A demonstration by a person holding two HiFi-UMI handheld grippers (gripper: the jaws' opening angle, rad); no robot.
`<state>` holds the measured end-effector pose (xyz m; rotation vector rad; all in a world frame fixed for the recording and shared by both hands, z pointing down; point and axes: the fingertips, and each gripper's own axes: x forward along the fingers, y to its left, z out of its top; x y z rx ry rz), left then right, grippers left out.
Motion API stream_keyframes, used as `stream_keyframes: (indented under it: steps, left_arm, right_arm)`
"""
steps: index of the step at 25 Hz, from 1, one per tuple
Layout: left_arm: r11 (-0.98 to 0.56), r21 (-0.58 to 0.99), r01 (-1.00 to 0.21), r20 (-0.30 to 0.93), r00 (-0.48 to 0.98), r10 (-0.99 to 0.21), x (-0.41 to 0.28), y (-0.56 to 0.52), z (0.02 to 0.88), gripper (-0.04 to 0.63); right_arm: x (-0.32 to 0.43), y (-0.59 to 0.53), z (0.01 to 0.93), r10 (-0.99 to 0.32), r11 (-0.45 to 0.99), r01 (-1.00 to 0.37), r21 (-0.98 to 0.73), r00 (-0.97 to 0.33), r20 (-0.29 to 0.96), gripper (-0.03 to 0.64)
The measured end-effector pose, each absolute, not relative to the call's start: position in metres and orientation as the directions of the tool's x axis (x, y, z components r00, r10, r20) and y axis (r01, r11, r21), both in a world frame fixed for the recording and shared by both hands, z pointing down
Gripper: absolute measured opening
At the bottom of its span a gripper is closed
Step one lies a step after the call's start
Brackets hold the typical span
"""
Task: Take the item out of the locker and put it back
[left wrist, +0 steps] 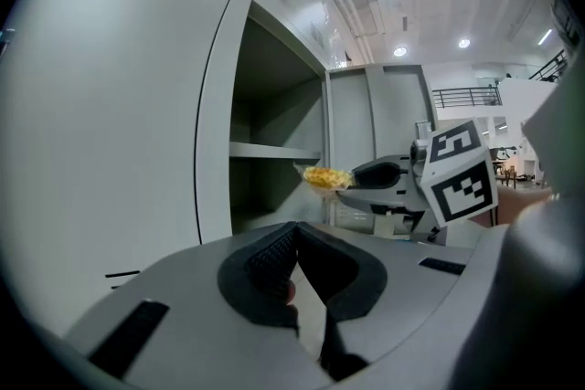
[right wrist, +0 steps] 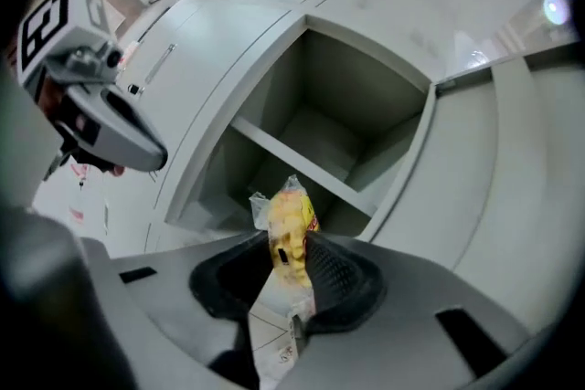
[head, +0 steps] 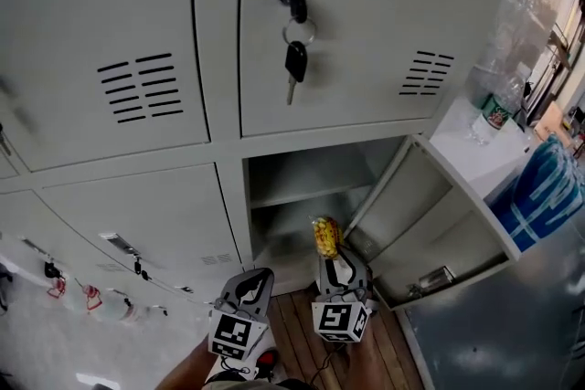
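A small clear bag of yellow snacks hangs in front of the open locker compartment, and my right gripper is shut on it. In the right gripper view the bag stands upright between the pads, with the gripper pointed at the compartment's shelf. To its left, my left gripper stays before the closed neighbouring door. Its jaws are shut with nothing in them. From the left gripper view, the bag sticks out of the right gripper level with the shelf.
The compartment's door is swung open to the right. Keys dangle from the locker above. A plastic bottle stands on a white top at the right, beside a blue bag. Tagged keys hang at the lower left.
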<state>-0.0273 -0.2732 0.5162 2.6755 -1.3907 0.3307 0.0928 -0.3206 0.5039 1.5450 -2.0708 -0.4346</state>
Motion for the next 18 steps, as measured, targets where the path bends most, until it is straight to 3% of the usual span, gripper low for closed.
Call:
stream_keyframes:
  steps: [9,18]
  left_arm:
    - [-0.611,-0.018,-0.791,0.197,0.597,-0.778,-0.013,-0.250,0.496,0.022]
    - [-0.639,-0.037,-0.768,0.200,0.621,-0.758,-0.003,-0.223,0.492,0.023]
  right_arm:
    - [0.111,-0.258,0.458,-0.980,0.200,-0.918,0.342,-0.185,0.076,0.115]
    - [0.126,-0.196,0.492,-0.978,0.183,-0.975,0.124,-0.169,0.120,0.115]
